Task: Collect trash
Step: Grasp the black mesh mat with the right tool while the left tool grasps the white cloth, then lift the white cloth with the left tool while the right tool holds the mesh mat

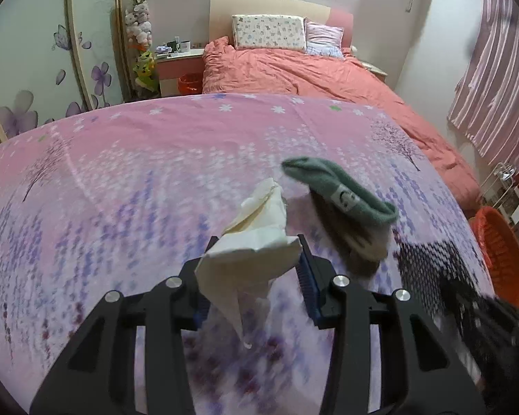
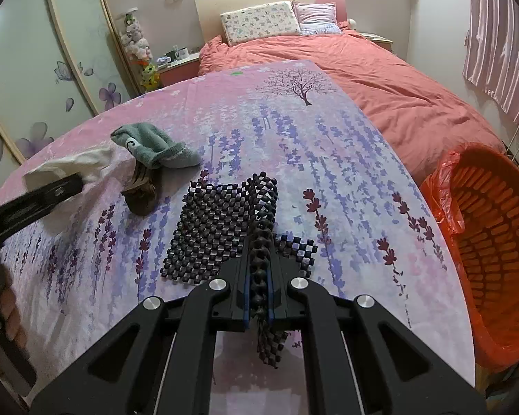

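My left gripper (image 1: 256, 252) is shut on a crumpled white tissue (image 1: 256, 238) and holds it above the pink flowered tablecloth (image 1: 121, 180); the tissue hangs down between the fingers. It also shows in the right wrist view (image 2: 83, 164) at the far left. My right gripper (image 2: 259, 259) is shut on a fold of a black checkered mesh mat (image 2: 218, 228) that lies on the cloth. The mat shows blurred in the left wrist view (image 1: 443, 269). An orange bin (image 2: 494, 249) with a red liner stands at the table's right edge.
A green sock (image 2: 155, 145) lies over a brown striped sock (image 2: 143, 193) on the cloth; both show in the left wrist view (image 1: 346, 193). A bed with a coral duvet (image 2: 380, 79) lies behind the table. A wardrobe with flower decals (image 1: 34, 69) stands left.
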Demonstrator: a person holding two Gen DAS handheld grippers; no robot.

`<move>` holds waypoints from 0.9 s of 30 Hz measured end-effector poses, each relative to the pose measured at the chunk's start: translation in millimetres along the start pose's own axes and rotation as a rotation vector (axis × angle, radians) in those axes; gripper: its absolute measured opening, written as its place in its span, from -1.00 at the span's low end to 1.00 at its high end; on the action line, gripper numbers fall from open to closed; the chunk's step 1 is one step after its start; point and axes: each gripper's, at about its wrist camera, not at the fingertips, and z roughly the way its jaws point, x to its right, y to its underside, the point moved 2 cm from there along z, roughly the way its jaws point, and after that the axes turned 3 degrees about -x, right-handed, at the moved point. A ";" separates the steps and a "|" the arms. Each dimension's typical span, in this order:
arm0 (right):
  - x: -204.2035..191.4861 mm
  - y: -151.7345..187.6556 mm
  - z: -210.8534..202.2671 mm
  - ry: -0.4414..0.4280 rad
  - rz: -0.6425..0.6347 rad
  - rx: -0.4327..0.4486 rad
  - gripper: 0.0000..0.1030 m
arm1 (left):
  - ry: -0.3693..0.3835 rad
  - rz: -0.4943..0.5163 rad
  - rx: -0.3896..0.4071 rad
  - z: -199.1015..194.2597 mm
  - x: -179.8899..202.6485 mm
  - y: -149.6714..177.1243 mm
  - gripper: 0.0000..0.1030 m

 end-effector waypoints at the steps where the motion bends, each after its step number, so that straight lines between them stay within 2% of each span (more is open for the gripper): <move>1: 0.0 0.0 0.1 -0.001 0.000 0.000 -0.87 | 0.004 0.001 0.004 -7.4 -5.7 7.6 -0.16; 4: -0.1 0.0 0.3 0.000 0.000 0.000 -0.87 | 0.008 0.005 0.005 -21.7 -17.0 26.1 -0.12; 9: 0.2 0.2 0.5 0.002 -0.002 0.000 -0.87 | 0.011 -0.021 0.007 -33.8 -29.2 45.1 0.34; 12: 0.3 0.1 0.4 -0.001 0.000 0.000 -0.87 | 0.000 -0.030 0.016 -34.6 -30.1 45.1 0.48; 16: 0.6 0.4 0.1 -0.003 0.002 0.000 -0.88 | -0.001 -0.027 0.014 -31.1 -27.0 40.7 0.49; 20: 0.7 0.3 0.2 -0.002 0.001 0.000 -0.88 | -0.057 0.002 0.008 -19.8 -20.8 37.5 0.47; 27: 1.0 0.2 0.3 -0.003 0.001 0.000 -0.87 | -0.097 -0.007 -0.041 1.5 -20.8 39.6 0.12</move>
